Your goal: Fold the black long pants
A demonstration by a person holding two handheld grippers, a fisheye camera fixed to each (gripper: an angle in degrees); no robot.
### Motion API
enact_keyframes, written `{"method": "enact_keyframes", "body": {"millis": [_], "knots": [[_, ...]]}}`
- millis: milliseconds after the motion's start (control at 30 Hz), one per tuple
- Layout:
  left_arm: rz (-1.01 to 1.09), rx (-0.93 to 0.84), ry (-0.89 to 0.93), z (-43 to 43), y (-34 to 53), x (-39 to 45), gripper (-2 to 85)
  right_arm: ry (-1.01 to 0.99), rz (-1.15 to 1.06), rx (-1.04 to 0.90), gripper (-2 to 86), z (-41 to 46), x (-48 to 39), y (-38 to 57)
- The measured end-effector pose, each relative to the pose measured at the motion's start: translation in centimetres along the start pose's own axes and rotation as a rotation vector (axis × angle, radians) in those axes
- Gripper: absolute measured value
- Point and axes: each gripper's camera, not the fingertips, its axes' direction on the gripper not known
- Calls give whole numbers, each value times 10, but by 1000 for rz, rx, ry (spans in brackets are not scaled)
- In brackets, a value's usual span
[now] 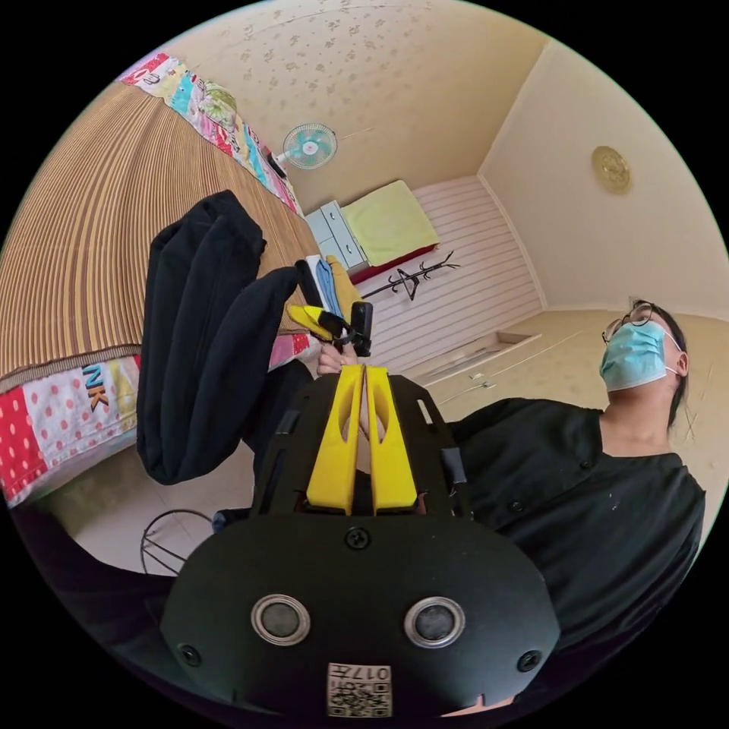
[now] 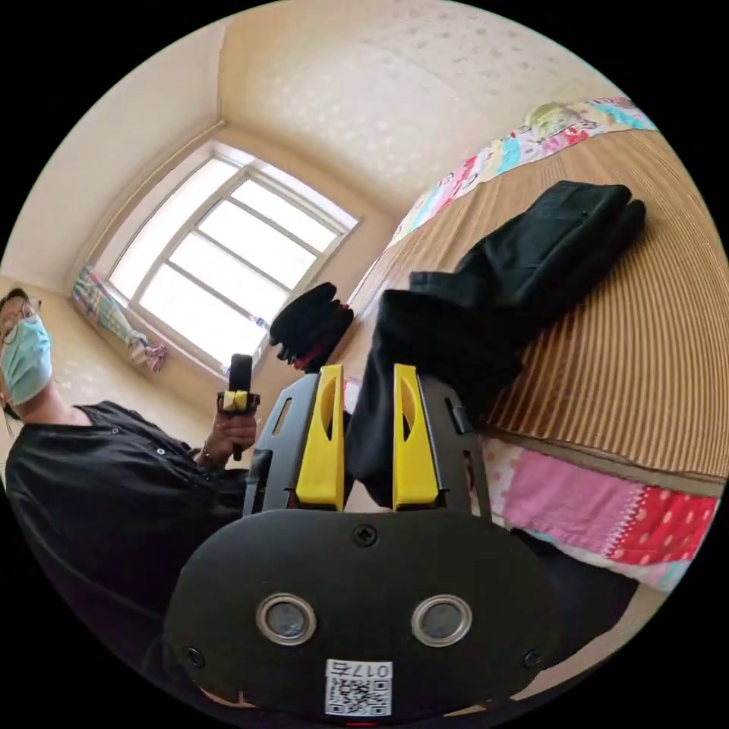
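My left gripper has its yellow jaws pressed together with nothing between them, held up away from the cloth. The black long pants lie folded on the striped mat of the bed, one end hanging over the patchwork edge toward me, off to the side of that gripper and apart from it. My right gripper stands spread, and the hanging end of the pants drops between its two jaws; whether either jaw touches the fabric I cannot tell. The rest of the pants stretches away across the mat beyond the jaws.
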Motion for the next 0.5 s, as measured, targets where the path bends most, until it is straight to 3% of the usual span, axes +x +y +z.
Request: {"method": "enact_keyframes", "body": {"millis": [167, 300, 433, 500], "knots": [[14, -28, -70, 19, 9, 14, -9, 82, 278, 83, 154, -12, 95, -61], [-4, 9, -172, 22, 19, 21, -5, 40, 381, 135, 120, -11, 116, -80], [8, 38, -222, 15, 14, 28, 12, -189, 211, 247, 50, -32, 73, -76], [26, 65, -291, 7, 2, 35, 36, -266, 7, 231, 33, -45, 15, -72]]}}
